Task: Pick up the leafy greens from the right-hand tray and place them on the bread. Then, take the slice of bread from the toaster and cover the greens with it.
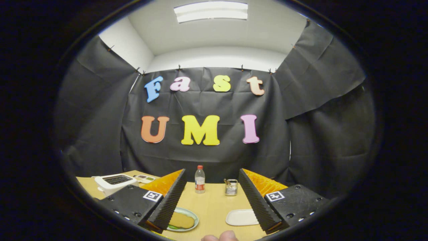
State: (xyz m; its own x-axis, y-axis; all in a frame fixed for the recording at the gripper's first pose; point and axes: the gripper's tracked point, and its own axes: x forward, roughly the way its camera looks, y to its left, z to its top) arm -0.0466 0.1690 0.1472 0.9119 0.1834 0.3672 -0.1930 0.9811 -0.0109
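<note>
My gripper is open and raised above the wooden table, with nothing between its fingers. Below the left finger, a light round plate holds a tan slice of bread. A bit of leafy green peeks out under the bread's near edge. By the right finger lies a white tray with nothing on it. The white toaster stands at the far left of the table; its top slots look dark.
A clear bottle with a red cap and label and a small wire holder stand at the table's back, between the fingertips. A small flat dish lies behind the toaster. A person's fingertips show at the near edge.
</note>
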